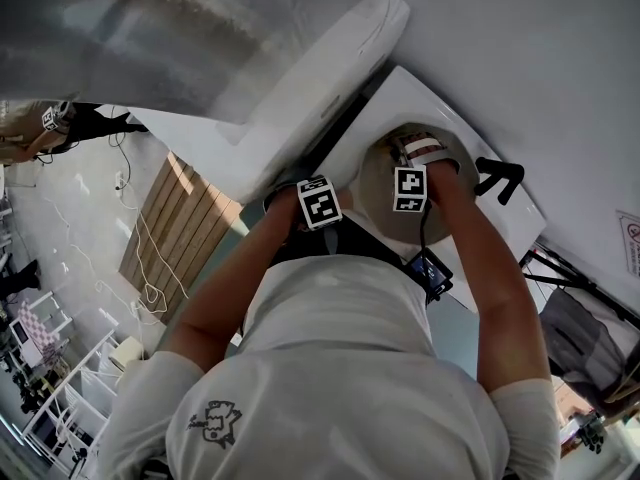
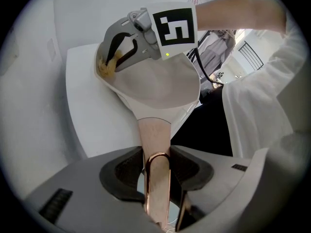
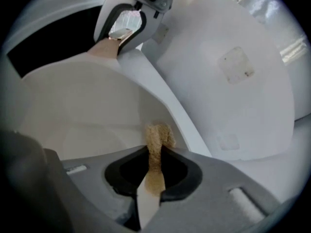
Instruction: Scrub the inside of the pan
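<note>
Both loaded | left tongs [image 2: 156, 178] clenched on handle [image 2: 154, 135] | right tongs [image 3: 154, 174] pinching scouring pad [image 3: 156, 139] against pan [image 3: 82, 110] inner wall | scrubbing seemingly midway, no grime visible

The cream pan [image 2: 158, 84], its rose-gold handle [image 2: 155, 140] clamped, sits over a white table [image 2: 87, 106], with a tan pad [image 3: 156, 142] against its inner rim.

The pan [image 1: 385, 193] stands over the table [image 1: 500, 230], with its handle [image 2: 154, 140] pointing back toward the person and clamped between the jaws of the left gripper [image 2: 156, 174]. The right gripper [image 3: 154, 171] reaches into the pan; the scrub pad [image 3: 156, 139] pinched in its jaws lies at the inner wall opposite the handle. A forked fixture [image 1: 500, 180] lies on the table just right of the pan.
</note>
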`<state>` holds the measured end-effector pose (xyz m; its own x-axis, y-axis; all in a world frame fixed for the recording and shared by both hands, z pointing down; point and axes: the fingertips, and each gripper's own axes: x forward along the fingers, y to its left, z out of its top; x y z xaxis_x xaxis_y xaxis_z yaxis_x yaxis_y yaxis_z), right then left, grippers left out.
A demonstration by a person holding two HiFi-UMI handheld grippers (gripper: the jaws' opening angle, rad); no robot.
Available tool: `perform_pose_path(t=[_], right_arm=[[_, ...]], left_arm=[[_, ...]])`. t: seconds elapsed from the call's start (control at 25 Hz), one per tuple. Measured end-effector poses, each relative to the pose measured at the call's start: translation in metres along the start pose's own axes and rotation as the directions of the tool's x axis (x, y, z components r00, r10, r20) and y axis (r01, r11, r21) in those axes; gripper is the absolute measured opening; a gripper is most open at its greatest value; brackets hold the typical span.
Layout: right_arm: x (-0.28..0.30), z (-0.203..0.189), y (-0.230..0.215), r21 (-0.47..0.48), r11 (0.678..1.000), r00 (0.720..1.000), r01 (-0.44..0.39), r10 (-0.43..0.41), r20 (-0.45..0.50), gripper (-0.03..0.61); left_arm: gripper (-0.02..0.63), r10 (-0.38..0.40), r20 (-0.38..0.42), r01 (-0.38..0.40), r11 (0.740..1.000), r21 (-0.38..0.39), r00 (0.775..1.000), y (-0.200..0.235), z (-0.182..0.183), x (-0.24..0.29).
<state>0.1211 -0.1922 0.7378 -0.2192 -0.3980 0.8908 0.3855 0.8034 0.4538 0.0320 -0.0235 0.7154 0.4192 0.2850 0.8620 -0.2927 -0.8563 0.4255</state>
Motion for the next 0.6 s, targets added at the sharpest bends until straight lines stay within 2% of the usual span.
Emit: perform_pose_path(t=[0.12,0.2,0.32,0.44,0.6], right_arm=[[-0.004,0.032,0.014,0.056,0.995,0.99,-0.088,0.081,0.112,0.058],[-0.011,0.047,0.02,0.137,0.98,0.976,-0.146,0.12,0.18,0.059],[-0.017,0.064,0.044,0.24,0.926,0.931,-0.292,0.217,0.293,0.06],[-0.027,0.076,0.066,0.276,0.863,0.877,-0.424,0.315,0.363,0.06],[-0.037,0.082,0.094,0.314,0.774,0.813,-0.55,0.41,0.413,0.06]], left_arm=[[0.169,0.004,0.002,-0.004,1.0,-0.001,1.0,0.001,0.001,-0.001],[0.169,0.007,-0.002,-0.007,1.0,-0.003,1.0,0.002,0.001,0.0],[0.169,0.009,-0.005,-0.009,1.0,-0.005,1.0,0.003,0.001,0.003],[0.169,0.013,-0.007,-0.013,1.0,-0.006,1.0,0.003,0.001,0.002],[0.169,0.014,-0.012,-0.014,1.0,-0.006,1.0,0.002,0.001,0.003]])
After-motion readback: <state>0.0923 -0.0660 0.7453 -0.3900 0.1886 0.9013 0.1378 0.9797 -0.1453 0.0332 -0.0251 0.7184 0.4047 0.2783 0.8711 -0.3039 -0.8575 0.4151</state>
